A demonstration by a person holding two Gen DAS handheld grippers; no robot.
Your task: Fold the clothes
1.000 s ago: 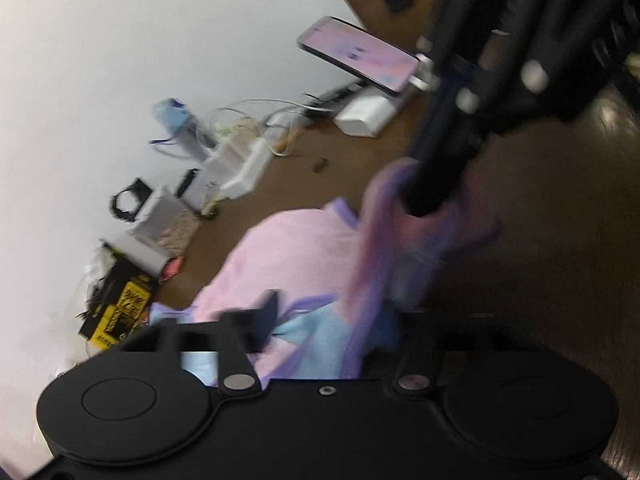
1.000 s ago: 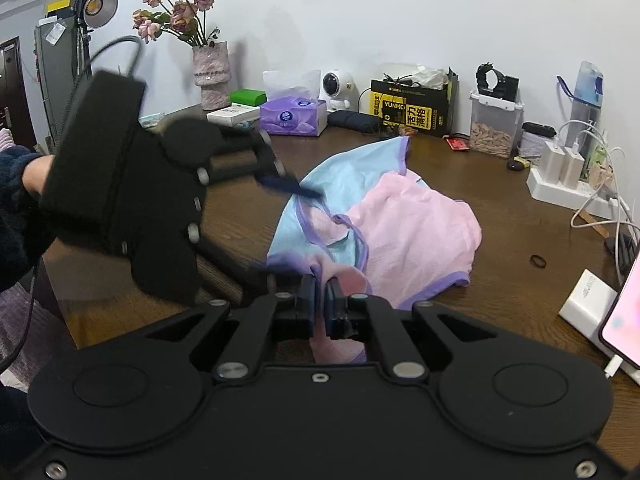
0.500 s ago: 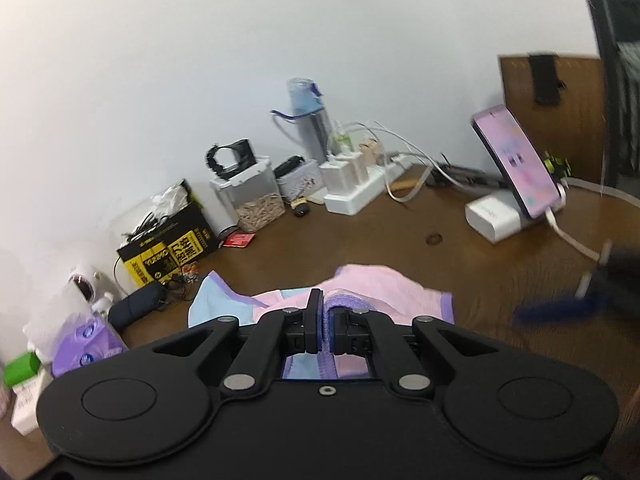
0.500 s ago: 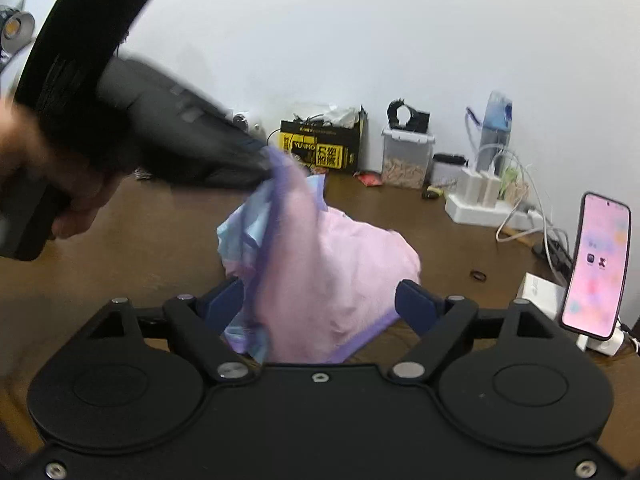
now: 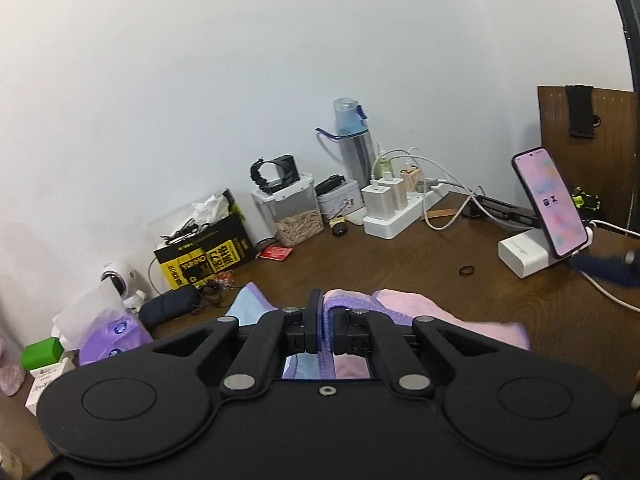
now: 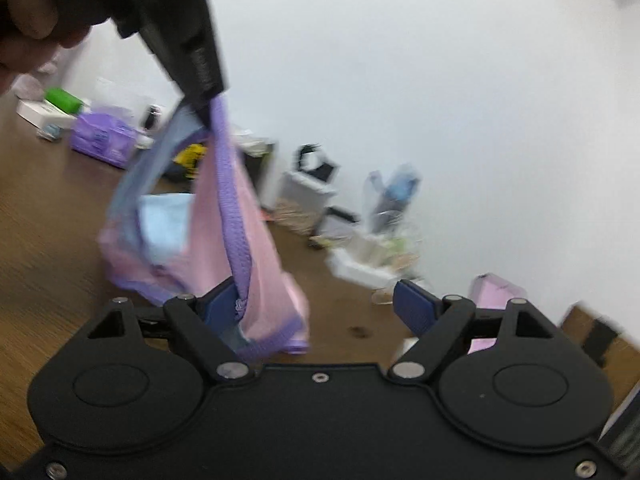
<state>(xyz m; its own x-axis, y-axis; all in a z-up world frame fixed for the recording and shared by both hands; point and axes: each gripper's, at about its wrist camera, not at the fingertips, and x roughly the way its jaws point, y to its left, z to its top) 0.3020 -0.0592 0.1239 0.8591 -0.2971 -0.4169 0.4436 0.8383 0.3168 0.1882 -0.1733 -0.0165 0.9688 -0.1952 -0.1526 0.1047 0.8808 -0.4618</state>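
Left gripper is clamped on the purple-trimmed edge of the garment; the trim sits pinched between its pads. In the right wrist view the same gripper is up high, gripped by a hand at top left, with the garment hanging from its tip in a pink and light-blue drape, purple band running down the front. The lower part bunches down toward the table; whether it rests there can't be told, the frame is blurred. Right gripper has its jaws spread wide; the hanging cloth brushes the left blue pad but the right pad is well clear, so nothing is gripped there. Back of the table along the wall, left wrist view: bottle, clear tub with a watch on its lid, power strip with chargers, black-and-yellow box, white camera, purple tissue pack. Phone stands on a white stand at right, screen lit, small black ring on the wood just left of it.
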